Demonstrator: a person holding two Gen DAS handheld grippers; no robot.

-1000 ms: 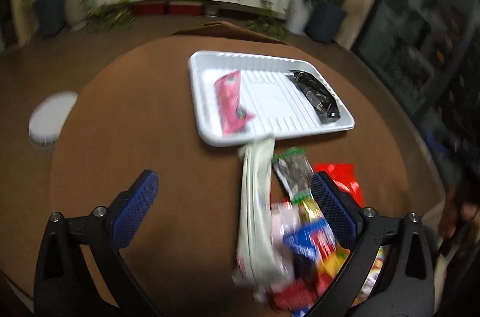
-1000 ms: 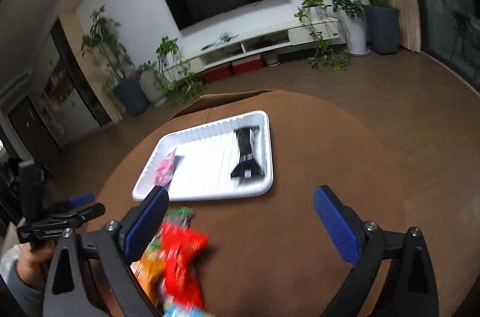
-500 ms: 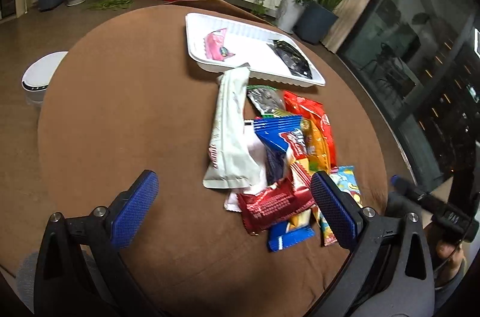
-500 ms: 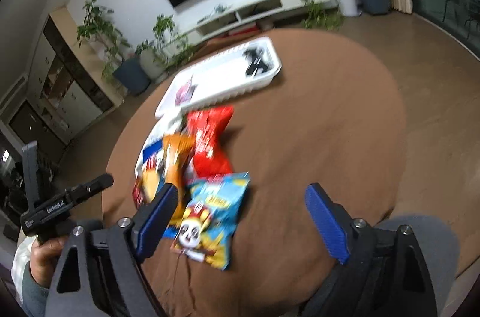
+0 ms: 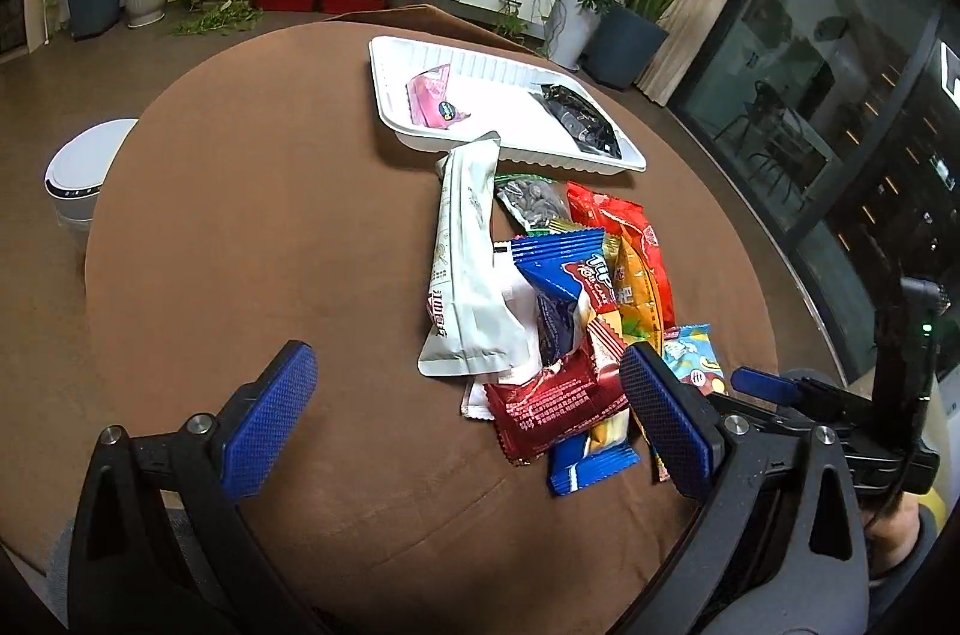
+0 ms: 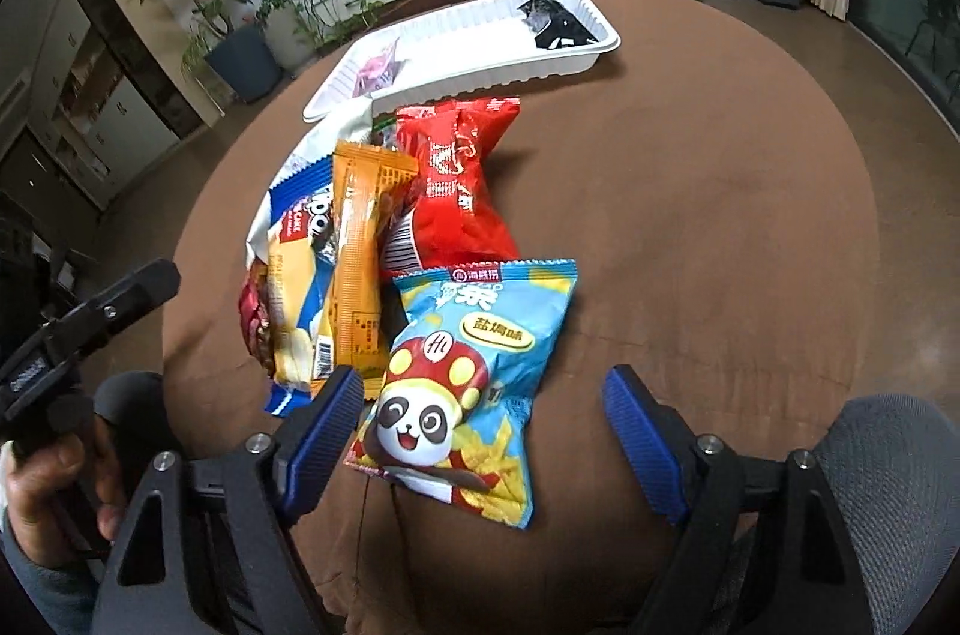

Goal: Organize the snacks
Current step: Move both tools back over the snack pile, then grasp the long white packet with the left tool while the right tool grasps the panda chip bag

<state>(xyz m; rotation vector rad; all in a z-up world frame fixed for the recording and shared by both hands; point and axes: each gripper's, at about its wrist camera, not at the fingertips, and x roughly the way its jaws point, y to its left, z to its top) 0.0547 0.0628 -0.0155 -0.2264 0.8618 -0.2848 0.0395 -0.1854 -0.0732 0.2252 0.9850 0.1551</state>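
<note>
A pile of snack packets lies on the round brown table (image 5: pixel 240 227): a long white packet (image 5: pixel 465 263), a blue one (image 5: pixel 564 287), a dark red one (image 5: pixel 552 404), an orange one (image 6: pixel 357 263), a red bag (image 6: pixel 456 191) and a light blue panda bag (image 6: pixel 468 377). A white tray (image 5: pixel 480 65) at the far side holds a pink packet (image 5: pixel 429 104) and a black packet (image 5: pixel 579 119). My left gripper (image 5: pixel 468 419) is open and empty, near the pile's front. My right gripper (image 6: pixel 483 449) is open and empty, over the panda bag's near end.
A white round bin (image 5: pixel 81 173) stands on the floor left of the table. Potted plants, a low white TV shelf and a wall screen are at the back. Dark glass doors are at the right. The tray also shows in the right wrist view (image 6: pixel 480 71).
Both grippers have pulled back from the tray toward the table's near edge, so the whole snack pile has come into view. Both stay open and empty.
</note>
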